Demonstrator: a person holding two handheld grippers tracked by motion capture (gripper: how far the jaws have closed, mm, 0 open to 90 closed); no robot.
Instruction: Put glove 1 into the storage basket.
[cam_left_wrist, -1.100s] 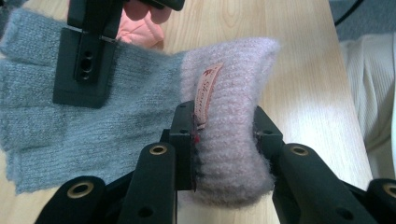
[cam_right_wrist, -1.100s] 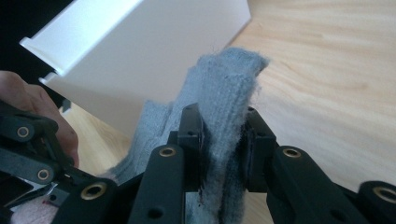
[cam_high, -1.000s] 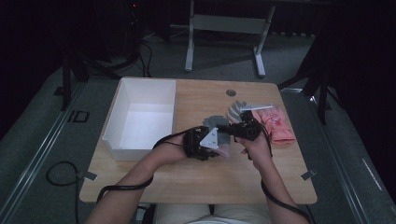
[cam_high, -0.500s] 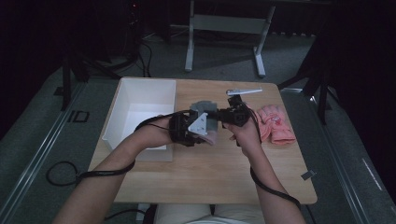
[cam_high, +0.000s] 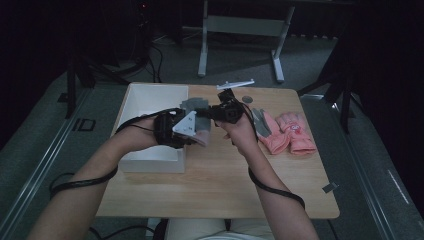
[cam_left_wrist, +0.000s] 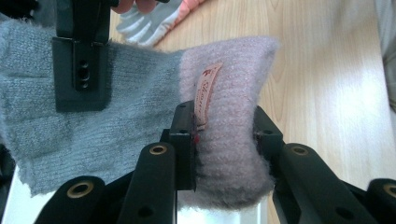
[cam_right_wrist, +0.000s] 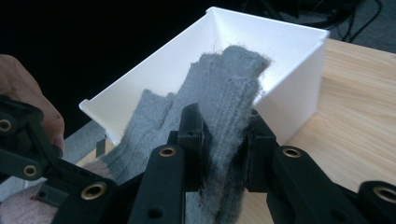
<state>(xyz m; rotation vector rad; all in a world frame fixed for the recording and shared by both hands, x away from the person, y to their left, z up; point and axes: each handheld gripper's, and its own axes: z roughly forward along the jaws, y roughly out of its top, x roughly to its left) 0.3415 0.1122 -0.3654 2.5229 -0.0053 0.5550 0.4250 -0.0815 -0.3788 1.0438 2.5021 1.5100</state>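
A person holds a knitted glove (cam_high: 197, 120) up between the two grippers, above the wooden surface (cam_high: 220, 170) and at the near right corner of the white box (cam_high: 150, 100). The glove is grey over the fingers and palm and pale pink at the cuff, and it is lifted clear of the surface, stretched from one gripper to the other.

The left gripper (cam_left_wrist: 224, 135) has its jaws clenched on the pink cuff: in the left gripper view the two black jaws pinch the thick ribbed knit from both sides, with a small sewn label (cam_left_wrist: 206, 93) standing just above the left jaw. In the high view this gripper (cam_high: 187, 131) sits over the box's right wall, a grey three-cornered plate on top of it.

The right gripper (cam_right_wrist: 224, 135) has its jaws clenched on the grey finger end of the same glove; in the right gripper view the grey knit is squeezed between the jaws and rises above them, with the open white box (cam_right_wrist: 299, 60) right behind it. In the high view this gripper (cam_high: 220, 111) is just beside the left one, on the side away from the box.

A pair of pink gloves (cam_high: 282, 132) lies flat on the surface to the right, near the right hand (cam_high: 240, 131) but apart from it
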